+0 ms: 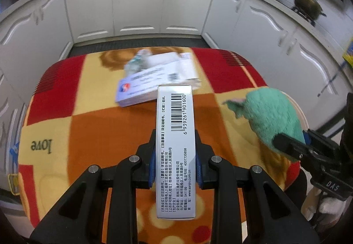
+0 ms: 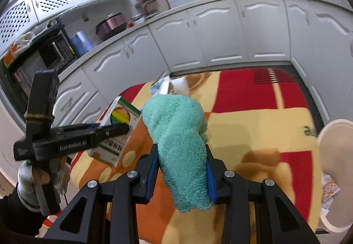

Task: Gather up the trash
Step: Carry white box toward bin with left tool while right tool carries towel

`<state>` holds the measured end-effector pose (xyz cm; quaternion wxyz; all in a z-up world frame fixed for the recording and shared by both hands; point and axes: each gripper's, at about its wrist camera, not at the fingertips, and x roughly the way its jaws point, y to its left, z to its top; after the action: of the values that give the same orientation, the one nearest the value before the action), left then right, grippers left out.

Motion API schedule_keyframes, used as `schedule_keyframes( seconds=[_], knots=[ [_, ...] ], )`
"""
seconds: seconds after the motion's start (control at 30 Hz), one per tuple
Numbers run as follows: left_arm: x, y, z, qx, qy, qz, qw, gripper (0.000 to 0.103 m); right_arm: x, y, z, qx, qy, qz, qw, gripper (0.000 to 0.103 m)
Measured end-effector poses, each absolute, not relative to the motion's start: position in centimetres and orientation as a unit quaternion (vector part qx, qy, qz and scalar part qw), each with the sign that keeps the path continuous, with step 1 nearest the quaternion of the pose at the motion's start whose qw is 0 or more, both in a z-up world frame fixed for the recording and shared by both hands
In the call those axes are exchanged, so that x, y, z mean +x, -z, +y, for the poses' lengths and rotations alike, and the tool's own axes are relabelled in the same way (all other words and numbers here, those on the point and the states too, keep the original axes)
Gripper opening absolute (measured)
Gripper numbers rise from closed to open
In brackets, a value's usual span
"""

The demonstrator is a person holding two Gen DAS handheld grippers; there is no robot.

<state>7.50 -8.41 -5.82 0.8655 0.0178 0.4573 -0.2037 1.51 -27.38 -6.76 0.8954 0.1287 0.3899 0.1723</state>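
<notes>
Left gripper [image 1: 175, 151] clamped on medicine box [image 1: 175, 144]; right gripper [image 2: 183, 162] clamped on green towel [image 2: 178, 133], above blanket [image 1: 92, 133].

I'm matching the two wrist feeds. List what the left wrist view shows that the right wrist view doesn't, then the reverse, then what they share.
Left wrist only: the barcode face of the medicine box clamped in the left claw, a larger white box beyond it, and a dark pot on the stove.
Right wrist only: a microwave and a white bin rim.
Both: the checked blanket, the white cabinets, and the green fuzzy cloth clamped in the right claw.
</notes>
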Motion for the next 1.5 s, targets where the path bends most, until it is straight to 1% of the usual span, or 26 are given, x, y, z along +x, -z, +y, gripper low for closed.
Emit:
schedule_keyframes(
  seconds=[0.53, 1.0, 1.5],
  knots=[
    [6.2, 5.0, -16.2, 0.054, 0.262, 0.441, 0.857, 0.025, -1.1, 5.4, -32.9, 0.156, -0.114, 0.367, 0.91, 0.036],
    [6.0, 4.9, -22.9, 0.068, 0.317, 0.442, 0.836, 0.025, -3.5, 4.8, -38.1, 0.172, -0.05, 0.356, 0.917, 0.036],
    [5.8, 4.1, -32.1, 0.093, 0.38, 0.433, 0.812, 0.025, -6.4, 5.1, -46.8, 0.207, 0.06, 0.342, 0.915, 0.036]
  ],
)
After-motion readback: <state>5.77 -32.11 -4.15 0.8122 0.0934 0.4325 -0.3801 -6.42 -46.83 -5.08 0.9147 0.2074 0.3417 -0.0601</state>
